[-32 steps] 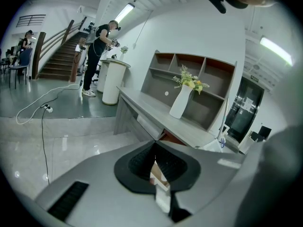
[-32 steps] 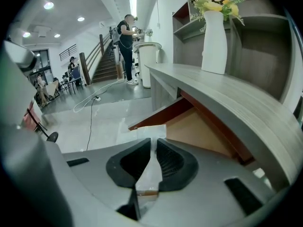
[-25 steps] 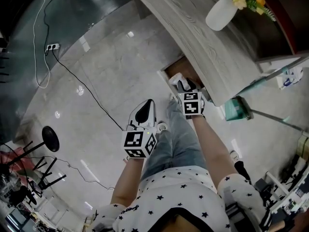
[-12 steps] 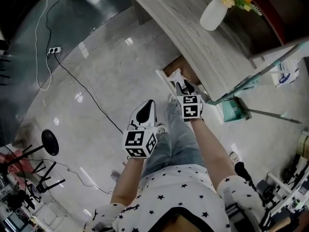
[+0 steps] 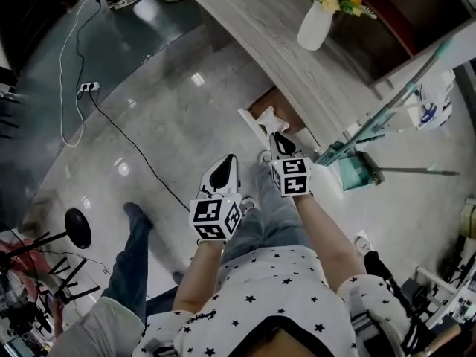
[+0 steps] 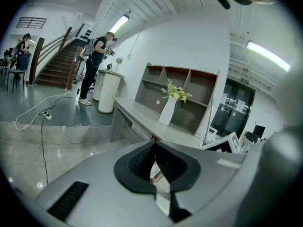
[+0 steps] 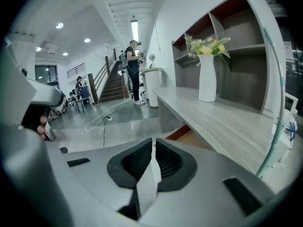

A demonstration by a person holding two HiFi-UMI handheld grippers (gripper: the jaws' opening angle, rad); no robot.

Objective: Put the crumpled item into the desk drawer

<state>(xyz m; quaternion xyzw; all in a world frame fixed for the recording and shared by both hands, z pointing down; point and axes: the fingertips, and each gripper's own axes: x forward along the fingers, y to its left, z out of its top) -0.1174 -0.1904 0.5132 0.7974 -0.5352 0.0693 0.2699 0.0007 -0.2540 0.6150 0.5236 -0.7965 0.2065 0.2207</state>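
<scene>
Lying in the open drawer (image 5: 257, 103), the crumpled item (image 5: 272, 117) is a small white wad, creased and puffed, pale against the drawer's reddish-brown inside; whether it sits wholly below the rim I cannot tell. It rests just beyond the tips of the right gripper (image 5: 277, 138) and clear of them. That gripper's fingers have just been closing and are now clenched together with nothing between them, so the wad is let go. The left gripper (image 5: 225, 168) hangs nearer the person, well short of the drawer, its fingers also pressed tip to tip on nothing. The drawer stands pulled out from under the grey wood worktop (image 5: 297, 58), which carries a white vase (image 5: 314, 24) of flowers farther beyond the fingers. The placing looks done, and shutting the drawer probably remains. The risk lies in the wad's lightness and spring. If it stands proud of the rim, it could catch under the worktop as the drawer slides in. A sharp shove could bounce it out, and the clenched tips make a narrow point that might slip off the drawer's front edge.
</scene>
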